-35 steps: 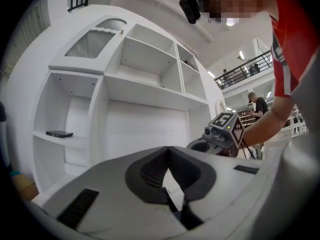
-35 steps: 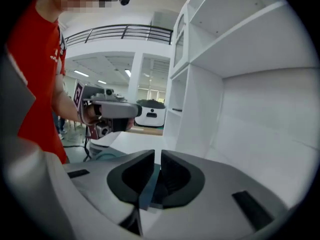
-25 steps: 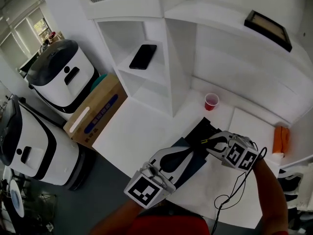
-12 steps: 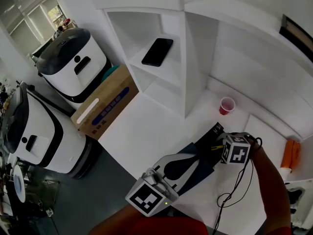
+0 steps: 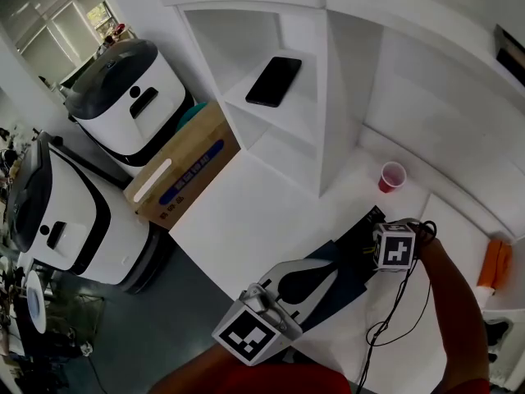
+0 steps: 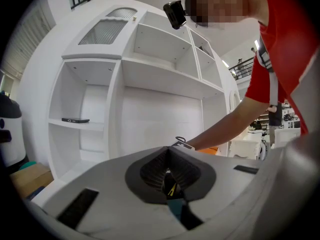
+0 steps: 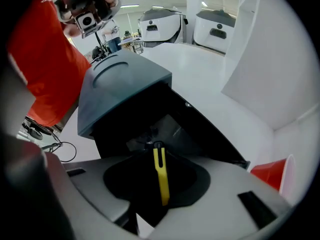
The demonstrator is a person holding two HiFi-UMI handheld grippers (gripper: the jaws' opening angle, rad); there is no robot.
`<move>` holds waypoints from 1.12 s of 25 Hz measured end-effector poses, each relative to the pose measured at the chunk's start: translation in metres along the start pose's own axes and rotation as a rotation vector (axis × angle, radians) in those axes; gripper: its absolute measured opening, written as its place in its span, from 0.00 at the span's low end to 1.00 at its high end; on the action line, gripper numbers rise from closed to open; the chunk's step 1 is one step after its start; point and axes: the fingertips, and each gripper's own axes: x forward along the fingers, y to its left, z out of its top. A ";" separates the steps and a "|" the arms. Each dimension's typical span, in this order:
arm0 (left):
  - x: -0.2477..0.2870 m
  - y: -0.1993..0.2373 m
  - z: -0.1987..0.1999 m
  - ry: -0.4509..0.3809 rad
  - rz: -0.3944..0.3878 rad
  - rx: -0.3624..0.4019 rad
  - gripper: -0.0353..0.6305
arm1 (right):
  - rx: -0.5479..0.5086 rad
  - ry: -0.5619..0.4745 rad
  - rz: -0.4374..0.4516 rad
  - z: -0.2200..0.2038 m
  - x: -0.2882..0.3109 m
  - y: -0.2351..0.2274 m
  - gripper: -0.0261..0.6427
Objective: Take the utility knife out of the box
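Robotics lab or test room, white built-in shelving over a white counter, two bulky white-and-black machines on grey floor, cardboard carton beside them

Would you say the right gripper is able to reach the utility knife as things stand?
Probably yes: the box lid is raised, and the right gripper, jaws apart, has the yellow utility knife between them.
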 end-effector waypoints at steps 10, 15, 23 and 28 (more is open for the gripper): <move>-0.004 0.001 -0.002 0.000 -0.005 -0.026 0.06 | -0.006 0.013 -0.004 0.005 -0.001 0.002 0.17; -0.008 -0.001 0.001 -0.012 -0.021 -0.008 0.06 | 0.050 -0.130 -0.151 0.024 -0.035 -0.005 0.17; -0.012 -0.010 0.009 -0.016 -0.058 -0.004 0.06 | 0.228 -0.517 -0.524 0.055 -0.144 0.009 0.17; -0.013 -0.017 0.021 -0.029 -0.082 -0.003 0.06 | 0.390 -0.820 -0.687 0.074 -0.213 0.053 0.17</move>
